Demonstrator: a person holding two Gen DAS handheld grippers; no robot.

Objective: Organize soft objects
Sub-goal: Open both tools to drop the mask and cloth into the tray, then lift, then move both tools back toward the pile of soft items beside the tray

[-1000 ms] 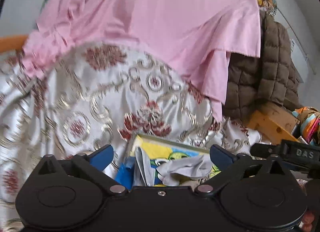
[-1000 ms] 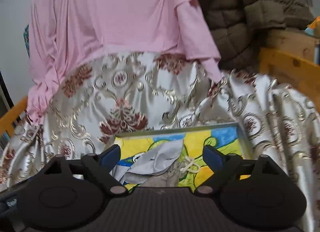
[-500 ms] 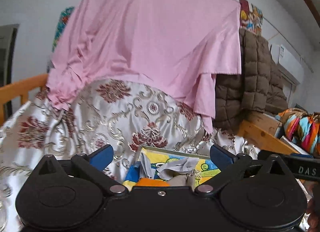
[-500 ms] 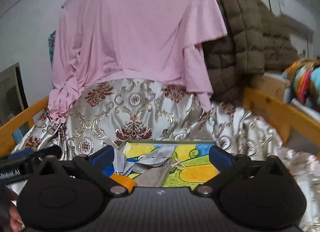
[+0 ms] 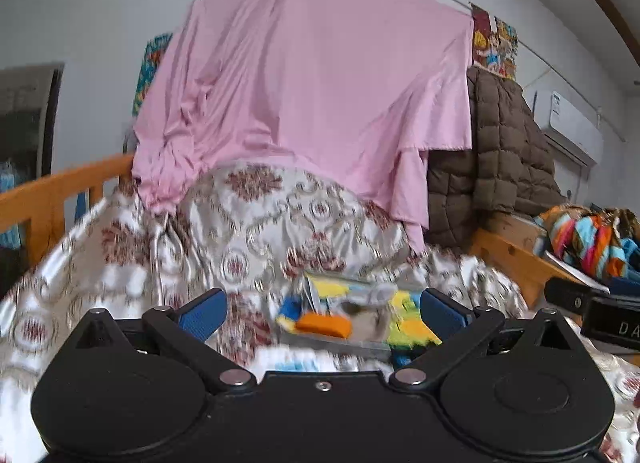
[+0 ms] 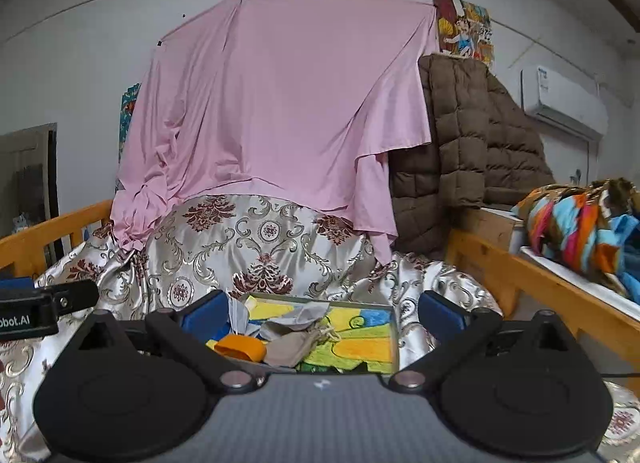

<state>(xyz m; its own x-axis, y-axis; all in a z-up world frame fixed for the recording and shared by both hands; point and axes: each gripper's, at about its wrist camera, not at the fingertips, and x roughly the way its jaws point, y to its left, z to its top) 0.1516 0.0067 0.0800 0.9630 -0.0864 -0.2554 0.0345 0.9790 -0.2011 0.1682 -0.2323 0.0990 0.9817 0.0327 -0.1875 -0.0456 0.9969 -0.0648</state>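
Note:
A shallow tray (image 6: pixel 360 337) with a yellow, blue and green cartoon bottom lies on the silver floral bedspread (image 6: pixel 248 247). In it sit an orange soft piece (image 6: pixel 240 347), a beige drawstring pouch (image 6: pixel 292 345) and a crumpled grey cloth (image 6: pixel 308 313). My right gripper (image 6: pixel 322 313) hangs open in front of the tray, with nothing between its blue pads. My left gripper (image 5: pixel 322 311) is open too and holds nothing. Its view is blurred, with the tray (image 5: pixel 412 327) and the orange piece (image 5: pixel 324 325) ahead.
A pink sheet (image 6: pixel 280 103) hangs from a line over the bed's far end, with a brown quilted coat (image 6: pixel 472 143) beside it. Wooden rails (image 6: pixel 540 287) run along both sides. A striped colourful fabric (image 6: pixel 576 223) lies on the right.
Both grippers have drawn back and up from the tray, so it looks smaller and more of the room shows. The orange piece has come into view. The right jaws have widened a little.

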